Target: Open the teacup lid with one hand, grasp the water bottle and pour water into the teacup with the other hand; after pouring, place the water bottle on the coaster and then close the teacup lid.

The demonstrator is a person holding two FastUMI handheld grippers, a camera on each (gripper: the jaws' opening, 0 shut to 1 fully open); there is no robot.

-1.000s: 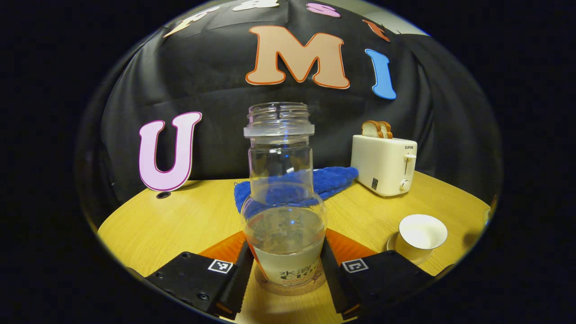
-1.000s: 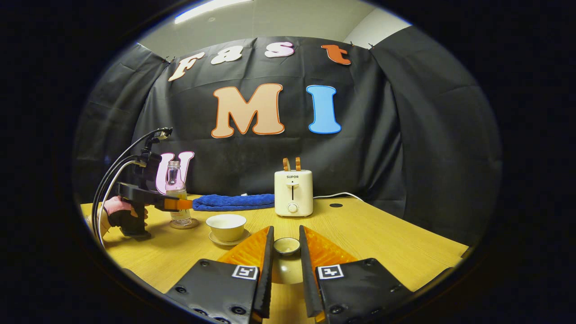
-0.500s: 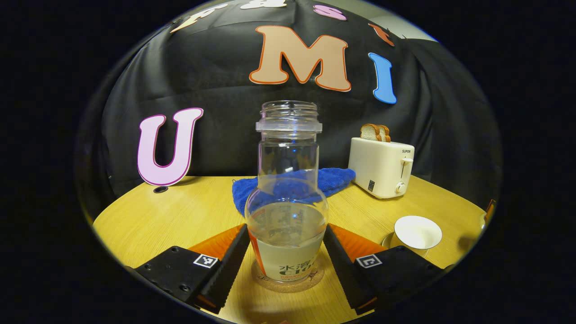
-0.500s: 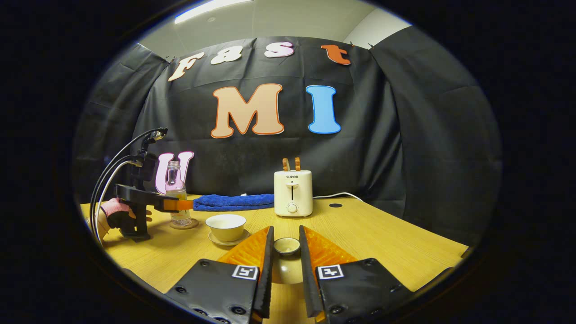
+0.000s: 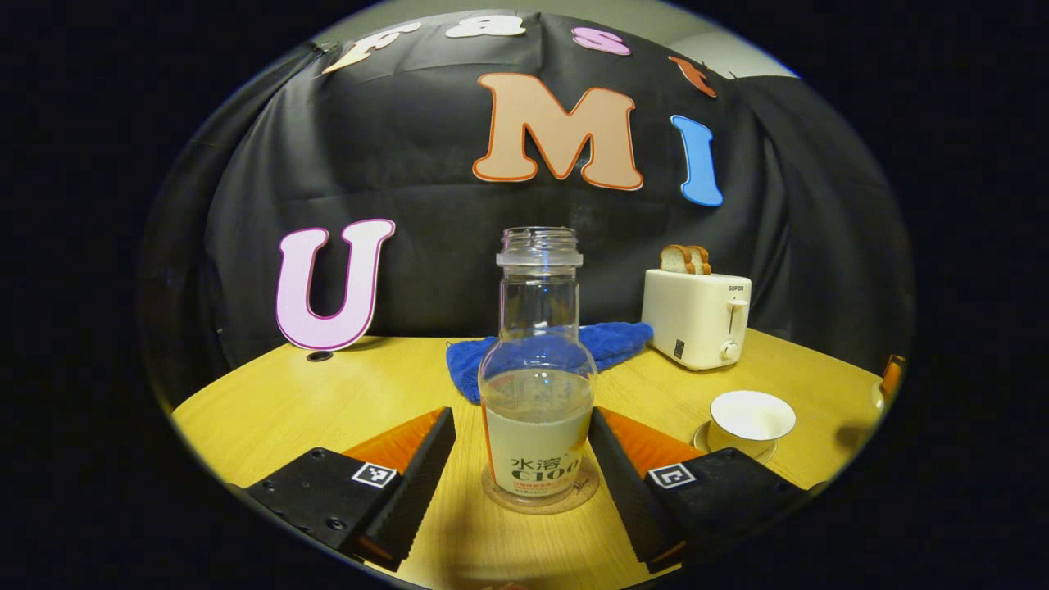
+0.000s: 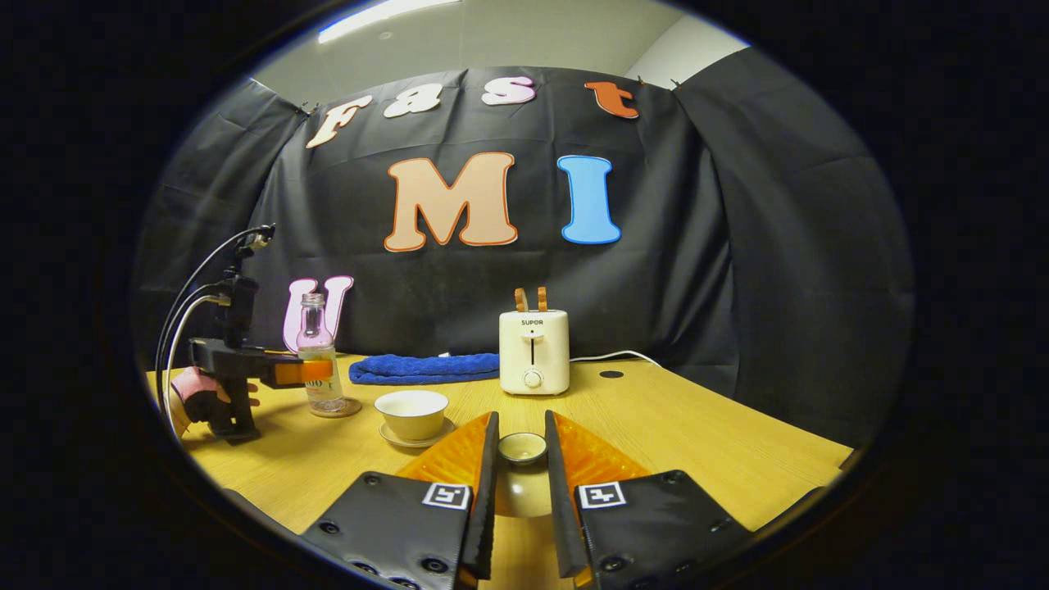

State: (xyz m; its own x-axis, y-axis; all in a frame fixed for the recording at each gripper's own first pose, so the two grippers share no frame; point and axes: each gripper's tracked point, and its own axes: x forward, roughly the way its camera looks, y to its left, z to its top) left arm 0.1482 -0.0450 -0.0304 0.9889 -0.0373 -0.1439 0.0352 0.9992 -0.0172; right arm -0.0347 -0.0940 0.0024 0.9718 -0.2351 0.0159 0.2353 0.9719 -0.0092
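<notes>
One wooden table (image 5: 328, 401), black cloth wall behind, pale ceiling above. One toaster (image 5: 695, 318) with two bread slices (image 5: 685, 259), one blue towel (image 6: 422, 368). One uncapped water bottle (image 5: 537, 393), part full, upright on one cork coaster (image 5: 496, 498), between the spread fingers of the left gripper (image 5: 521, 459), neither touching it. One open teacup (image 6: 411, 412) on its saucer (image 6: 392, 438), just right of the bottle. Right gripper (image 6: 520, 467) pinches one teacup lid (image 6: 522, 447) by its knob.
</notes>
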